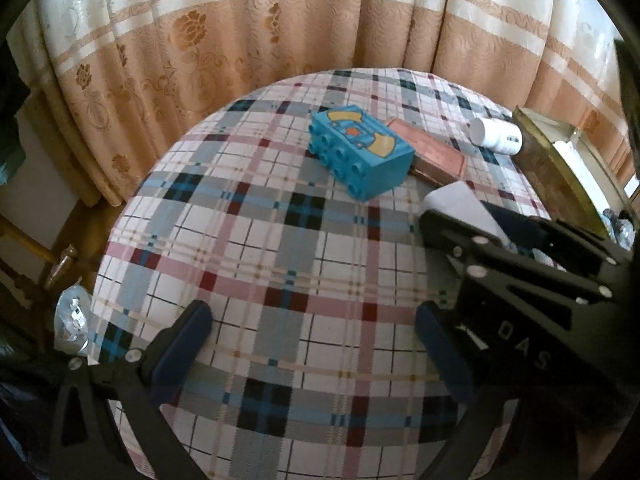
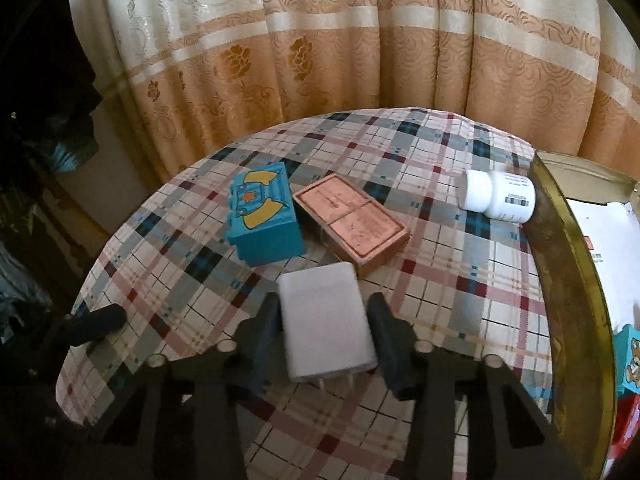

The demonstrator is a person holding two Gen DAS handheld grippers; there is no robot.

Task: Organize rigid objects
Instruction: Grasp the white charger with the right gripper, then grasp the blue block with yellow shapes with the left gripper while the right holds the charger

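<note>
Over plaid tablecloth [image 2: 460, 280], right gripper [image 2: 326, 332] narrowly brackets white charger [image 2: 326, 320]; left gripper [image 1: 312, 344] gapes empty.

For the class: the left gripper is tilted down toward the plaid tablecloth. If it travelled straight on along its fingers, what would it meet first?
Probably the bare plaid tablecloth itself: nothing lies between the left gripper and the cloth. The blue toy brick sits farther along, though depth is hard to judge.

Blue toy brick [image 1: 362, 154] touches copper box [image 1: 436, 156] (white bottle [image 1: 496, 136] beyond).
</note>
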